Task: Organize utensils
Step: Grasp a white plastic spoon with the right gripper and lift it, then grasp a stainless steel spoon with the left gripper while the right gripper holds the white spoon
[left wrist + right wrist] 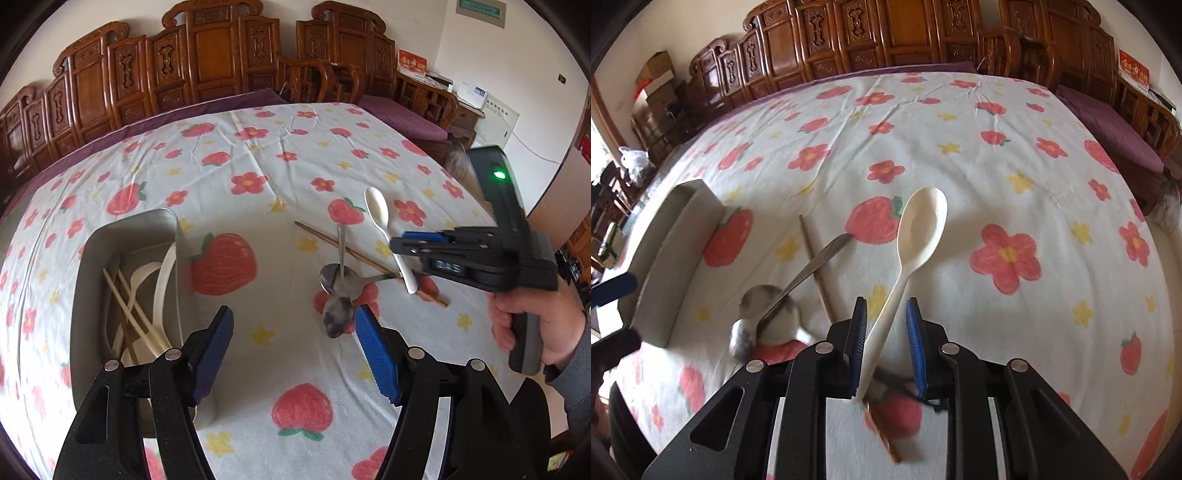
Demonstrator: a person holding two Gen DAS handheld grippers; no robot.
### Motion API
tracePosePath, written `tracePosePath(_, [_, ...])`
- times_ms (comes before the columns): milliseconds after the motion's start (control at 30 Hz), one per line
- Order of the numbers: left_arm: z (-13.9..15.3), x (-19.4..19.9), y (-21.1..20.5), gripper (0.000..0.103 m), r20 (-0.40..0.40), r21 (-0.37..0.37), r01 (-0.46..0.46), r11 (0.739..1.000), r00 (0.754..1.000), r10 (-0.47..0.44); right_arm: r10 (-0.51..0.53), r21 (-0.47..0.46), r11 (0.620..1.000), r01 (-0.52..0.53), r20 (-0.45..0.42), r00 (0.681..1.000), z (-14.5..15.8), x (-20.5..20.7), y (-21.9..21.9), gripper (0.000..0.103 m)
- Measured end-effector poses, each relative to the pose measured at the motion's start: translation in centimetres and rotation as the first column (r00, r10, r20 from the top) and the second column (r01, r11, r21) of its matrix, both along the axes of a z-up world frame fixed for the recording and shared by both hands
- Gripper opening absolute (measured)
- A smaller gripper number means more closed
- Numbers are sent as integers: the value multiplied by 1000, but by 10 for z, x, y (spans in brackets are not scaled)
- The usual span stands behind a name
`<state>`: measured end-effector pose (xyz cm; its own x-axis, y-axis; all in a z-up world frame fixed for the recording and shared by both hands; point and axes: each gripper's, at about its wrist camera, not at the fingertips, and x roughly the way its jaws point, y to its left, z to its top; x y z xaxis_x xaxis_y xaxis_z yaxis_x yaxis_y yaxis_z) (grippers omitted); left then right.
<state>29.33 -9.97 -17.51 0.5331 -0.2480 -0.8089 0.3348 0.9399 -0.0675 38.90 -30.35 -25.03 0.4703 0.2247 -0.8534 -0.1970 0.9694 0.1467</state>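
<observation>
The left gripper gapes empty beside the tray, while the right gripper straddles the white spoon unclamped, lining up its pickup.

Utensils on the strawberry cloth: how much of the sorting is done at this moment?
Partly done. The metal tray already holds pale chopsticks and white plastic cutlery. In hand: the right gripper has its jaws around the white spoon's handle, without a visibly firm grip. Left: two metal spoons and a brown chopstick on the cloth. The left gripper is open and empty.
</observation>
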Motion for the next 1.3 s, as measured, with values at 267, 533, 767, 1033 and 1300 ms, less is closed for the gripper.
tracePosePath(267, [-8, -5, -6, 65, -14, 17, 10, 1000, 1000, -10, -16, -127, 992, 14, -9, 1000, -5, 5, 16, 15])
tracePosePath(533, [-26, 1, -22, 65, -50, 33, 36, 999, 998, -35, -48, -68, 996, 49, 17, 999, 8, -3, 2, 9])
tracePosePath(767, [-29, 19, -47, 47, -61, 13, 71, 997, 996, -70, -6, -36, 999, 9, 85, 996, 45, -32, -9, 9])
tracePosePath(1033, [-48, 35, -62, 47, -115, 73, 52, 996, 992, -44, 7, 9, 1000, -8, 104, 995, 60, -60, -29, 9])
tracePosePath(1300, [-65, 40, -57, 47, -154, 107, 35, 994, 988, -18, 17, 42, 999, -21, 94, 995, 51, -67, -34, 9])
